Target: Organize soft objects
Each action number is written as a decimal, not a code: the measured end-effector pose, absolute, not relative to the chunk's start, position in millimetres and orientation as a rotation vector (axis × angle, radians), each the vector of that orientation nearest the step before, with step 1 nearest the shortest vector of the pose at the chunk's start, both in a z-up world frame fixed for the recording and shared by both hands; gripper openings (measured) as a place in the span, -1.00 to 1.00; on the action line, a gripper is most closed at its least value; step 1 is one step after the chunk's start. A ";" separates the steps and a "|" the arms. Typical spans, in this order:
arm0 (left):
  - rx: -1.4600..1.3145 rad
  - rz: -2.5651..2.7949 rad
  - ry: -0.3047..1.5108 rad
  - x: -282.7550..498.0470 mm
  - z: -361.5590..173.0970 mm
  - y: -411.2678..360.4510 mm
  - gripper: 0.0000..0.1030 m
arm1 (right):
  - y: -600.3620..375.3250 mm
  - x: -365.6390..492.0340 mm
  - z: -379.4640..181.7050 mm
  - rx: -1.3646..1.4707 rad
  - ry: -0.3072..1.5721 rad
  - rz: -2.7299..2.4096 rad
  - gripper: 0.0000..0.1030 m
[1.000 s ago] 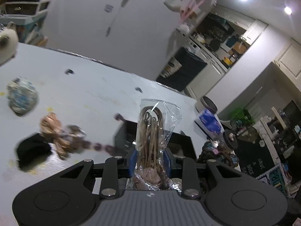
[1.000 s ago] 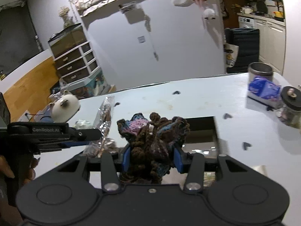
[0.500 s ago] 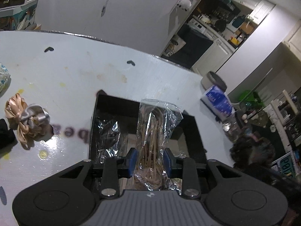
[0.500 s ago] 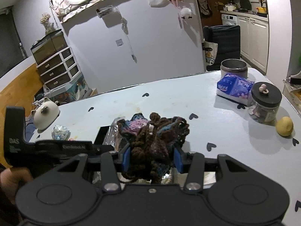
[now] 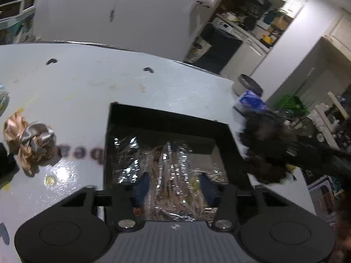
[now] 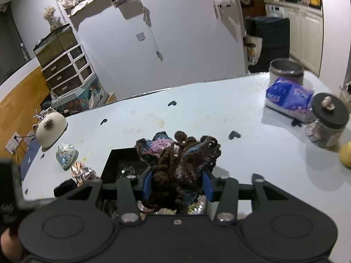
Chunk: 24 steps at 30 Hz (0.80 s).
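My left gripper (image 5: 174,186) hangs open over the black box (image 5: 166,118). The clear bag of tan hair ties (image 5: 175,175) lies inside the box between the parted fingers. My right gripper (image 6: 177,184) is shut on a brown, pink and blue crocheted scrunchie (image 6: 177,153), held just above the box's near edge (image 6: 118,155); it shows blurred at the right of the left wrist view (image 5: 263,149). A satin gold and silver scrunchie (image 5: 28,140) lies on the table left of the box, also in the right wrist view (image 6: 82,172).
A white table (image 6: 219,118) holds a blue patterned scrunchie (image 6: 65,155), a black soft item (image 6: 65,186), a white cat figure (image 6: 50,127), a blue tissue pack (image 6: 289,96), a metal tin (image 6: 286,70), a black-lidded glass jar (image 6: 326,120) and a yellow ball (image 6: 346,154).
My left gripper moved over the box, lowered the bag of hair ties into it and opened. My right gripper came closer over the box, still holding the crocheted scrunchie.
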State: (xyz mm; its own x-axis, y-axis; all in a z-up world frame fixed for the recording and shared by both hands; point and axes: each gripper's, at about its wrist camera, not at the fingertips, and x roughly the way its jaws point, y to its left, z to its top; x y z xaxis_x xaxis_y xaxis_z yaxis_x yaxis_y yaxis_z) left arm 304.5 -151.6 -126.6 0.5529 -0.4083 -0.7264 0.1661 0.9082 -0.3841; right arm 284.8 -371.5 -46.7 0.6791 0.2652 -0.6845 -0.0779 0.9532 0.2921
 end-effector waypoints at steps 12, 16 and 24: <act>-0.211 -0.485 0.999 311.4 -136.7 -172.9 -0.58 | -358.1 338.4 -74.6 0.331 0.915 0.113 0.37; -0.212 -0.483 1.025 316.0 -144.6 -174.2 -0.58 | -357.0 337.1 -66.7 0.277 0.874 0.174 0.10; -0.205 -0.494 1.064 320.5 -153.8 -176.0 -0.58 | -334.8 357.3 -86.2 0.091 1.017 0.237 -0.81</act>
State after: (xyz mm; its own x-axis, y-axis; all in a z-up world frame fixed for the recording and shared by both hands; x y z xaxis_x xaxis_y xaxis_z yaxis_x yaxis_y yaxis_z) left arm 320.5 -176.0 -153.8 0.3896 -0.4824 -0.7846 0.2887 0.8729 -0.3933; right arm 357.3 -334.8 -86.2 0.5028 0.2381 -0.8310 -0.1540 0.9706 0.1849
